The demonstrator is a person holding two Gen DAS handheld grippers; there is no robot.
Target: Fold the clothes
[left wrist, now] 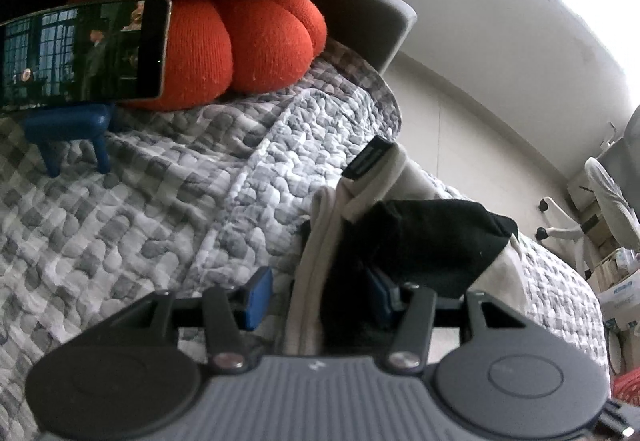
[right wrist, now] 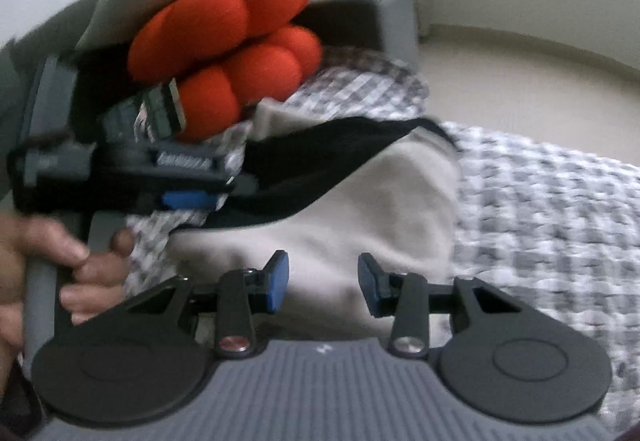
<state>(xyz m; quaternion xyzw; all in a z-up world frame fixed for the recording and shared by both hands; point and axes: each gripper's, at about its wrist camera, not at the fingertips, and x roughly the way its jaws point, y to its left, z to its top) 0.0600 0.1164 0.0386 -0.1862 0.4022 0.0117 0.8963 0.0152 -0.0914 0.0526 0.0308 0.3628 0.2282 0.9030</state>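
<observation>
Left wrist view: the left gripper (left wrist: 314,297) has its fingers spread, with the cream-and-black garment (left wrist: 424,237) bunched between them but not pinched — it lies on the checked bed quilt (left wrist: 160,209). The right gripper (right wrist: 323,283) hovers over the cream cloth, fingers spread too. My worry: closing on such a thick bunch could catch several layers and drag the fold askew. A black tag (left wrist: 368,157) shows writing, too small to read.

Grey checked quilt (left wrist: 140,201) covers the bed; orange cushion (left wrist: 224,1) at twelve o'clock; white office chair (left wrist: 608,193) at three; pale walls, bright daylight.
</observation>
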